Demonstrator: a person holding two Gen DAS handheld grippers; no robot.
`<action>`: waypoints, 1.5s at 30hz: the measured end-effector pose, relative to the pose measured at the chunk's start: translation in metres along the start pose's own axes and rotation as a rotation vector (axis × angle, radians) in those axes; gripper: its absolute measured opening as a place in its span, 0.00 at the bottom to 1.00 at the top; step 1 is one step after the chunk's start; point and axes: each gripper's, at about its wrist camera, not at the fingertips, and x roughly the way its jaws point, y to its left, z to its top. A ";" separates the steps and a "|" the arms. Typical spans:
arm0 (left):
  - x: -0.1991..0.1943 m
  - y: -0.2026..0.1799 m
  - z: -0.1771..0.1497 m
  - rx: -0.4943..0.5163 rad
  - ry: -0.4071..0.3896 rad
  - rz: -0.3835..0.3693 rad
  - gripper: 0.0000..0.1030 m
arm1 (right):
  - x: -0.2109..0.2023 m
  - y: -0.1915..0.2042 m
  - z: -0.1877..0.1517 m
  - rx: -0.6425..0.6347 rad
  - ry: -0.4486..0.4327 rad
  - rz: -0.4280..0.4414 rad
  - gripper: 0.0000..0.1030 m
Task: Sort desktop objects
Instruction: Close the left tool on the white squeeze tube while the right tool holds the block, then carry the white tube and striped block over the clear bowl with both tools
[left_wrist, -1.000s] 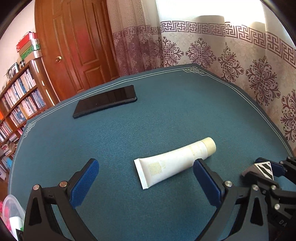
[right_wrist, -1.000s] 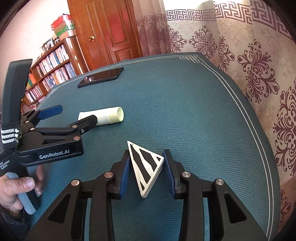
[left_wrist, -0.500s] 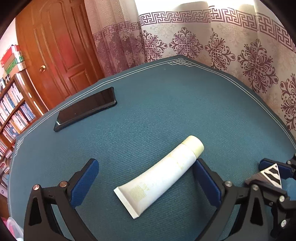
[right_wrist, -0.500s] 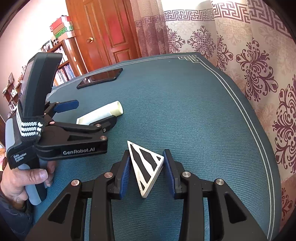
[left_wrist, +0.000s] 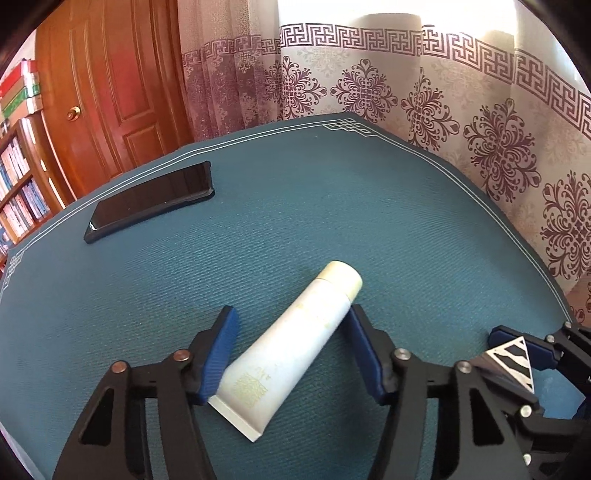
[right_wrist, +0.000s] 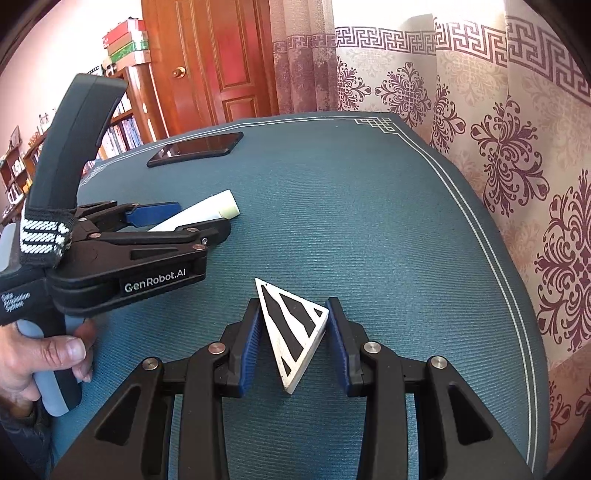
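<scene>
A white tube (left_wrist: 291, 354) with a cream cap lies slantwise on the teal table (left_wrist: 332, 206). My left gripper (left_wrist: 292, 314) has closed in around it: the right pad (left_wrist: 364, 354) presses near the cap shoulder, the left pad (left_wrist: 221, 354) meets the crimped end. The right wrist view shows the same gripper (right_wrist: 199, 225) with the tube (right_wrist: 207, 210) between its fingers. My right gripper (right_wrist: 293, 302) is shut on a black-and-white striped triangle (right_wrist: 291, 325), low over the table. That triangle (left_wrist: 511, 360) also shows at the lower right of the left wrist view.
A black phone (left_wrist: 151, 201) lies flat at the table's far left. A patterned curtain (left_wrist: 480, 122) hangs close behind the far and right table edges. A wooden door (right_wrist: 236, 59) and a bookshelf (right_wrist: 122, 122) stand beyond. A hand (right_wrist: 37, 354) grips the left handle.
My left gripper moved forward over the tube and its fingers narrowed from wide open onto it. The right gripper and its triangle stayed put.
</scene>
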 end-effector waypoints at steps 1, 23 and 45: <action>-0.001 -0.003 -0.001 0.003 -0.003 0.004 0.50 | 0.000 0.000 0.000 -0.001 0.000 -0.001 0.36; -0.041 -0.002 -0.036 -0.147 -0.051 0.111 0.28 | -0.003 0.004 -0.002 -0.015 -0.001 -0.012 0.36; -0.106 0.003 -0.077 -0.197 -0.088 0.185 0.28 | -0.011 0.010 -0.001 -0.046 -0.055 -0.049 0.35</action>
